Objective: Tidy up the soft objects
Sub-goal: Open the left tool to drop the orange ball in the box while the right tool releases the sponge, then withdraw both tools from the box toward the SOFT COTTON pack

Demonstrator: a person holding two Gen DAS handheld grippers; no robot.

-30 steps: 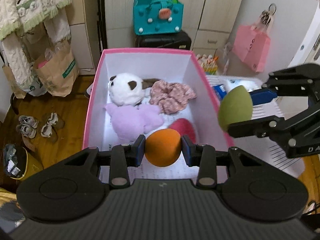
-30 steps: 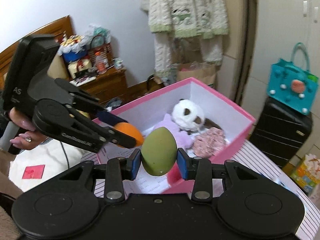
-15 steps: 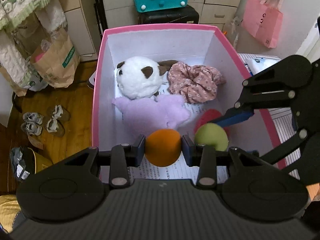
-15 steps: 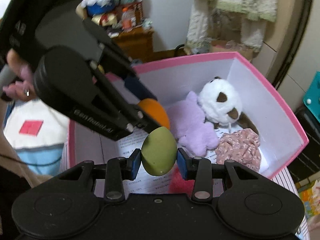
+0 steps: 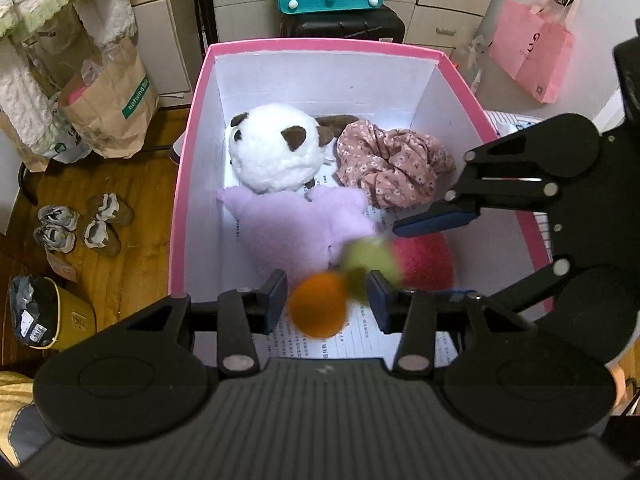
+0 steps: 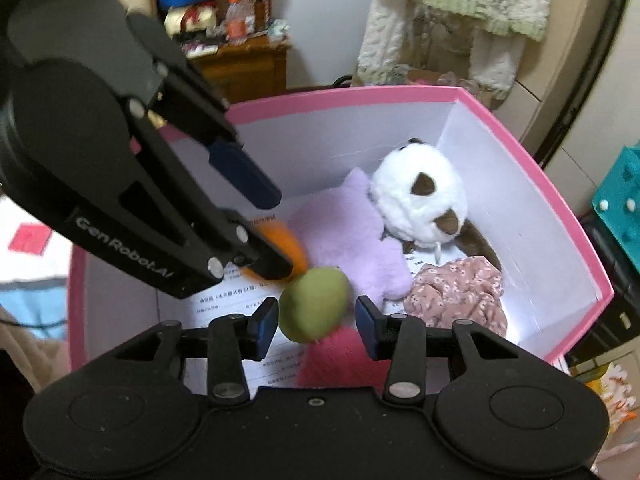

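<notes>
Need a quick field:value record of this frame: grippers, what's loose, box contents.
left gripper: open, over the box
right gripper: open, over the box
orange sponge: between the left fingers with a gap each side, motion-blurred
green sponge: between the right fingers, not clamped, blurred
container: pink box, white inside, printed paper on its floor
panda plush: far end of the box
purple plush: in front of the panda, touching it
floral scrunchie: beside the panda
red plush: near end, partly hidden

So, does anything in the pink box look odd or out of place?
Only the orange ball and green ball: both blurred, loose between open tongs, apparently falling into the pink box. Other toys lie settled.
</notes>
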